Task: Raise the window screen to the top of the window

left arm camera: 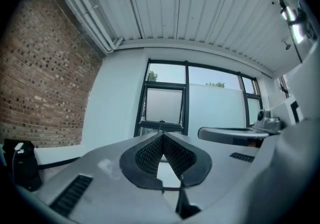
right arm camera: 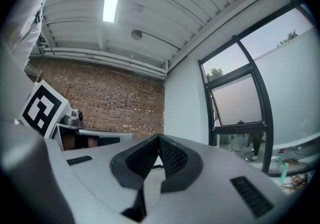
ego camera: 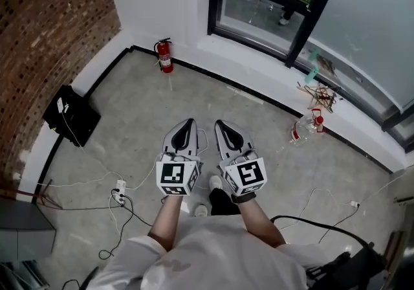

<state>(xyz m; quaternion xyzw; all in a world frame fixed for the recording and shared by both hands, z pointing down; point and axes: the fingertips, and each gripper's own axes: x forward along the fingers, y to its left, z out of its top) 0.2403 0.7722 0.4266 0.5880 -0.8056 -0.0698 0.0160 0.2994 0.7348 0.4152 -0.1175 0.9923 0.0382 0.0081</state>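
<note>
Holds left gripper (ego camera: 189,122) and right gripper (ego camera: 220,123) side by side at centre frame, both pinched together, empty. Faces window screen (left arm camera: 162,105), well apart, mid-frame in the left gripper view. Likely light, flimsy mesh: best pinched at the small tab (left arm camera: 161,121) on its bottom rail.

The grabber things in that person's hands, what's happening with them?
A person stands on the concrete floor holding a left gripper and a right gripper side by side out in front. Both are shut, with nothing between their jaws. The window is ahead across the room, along the wall from a red fire extinguisher. The grippers touch nothing, so the window job has not started yet.
</note>
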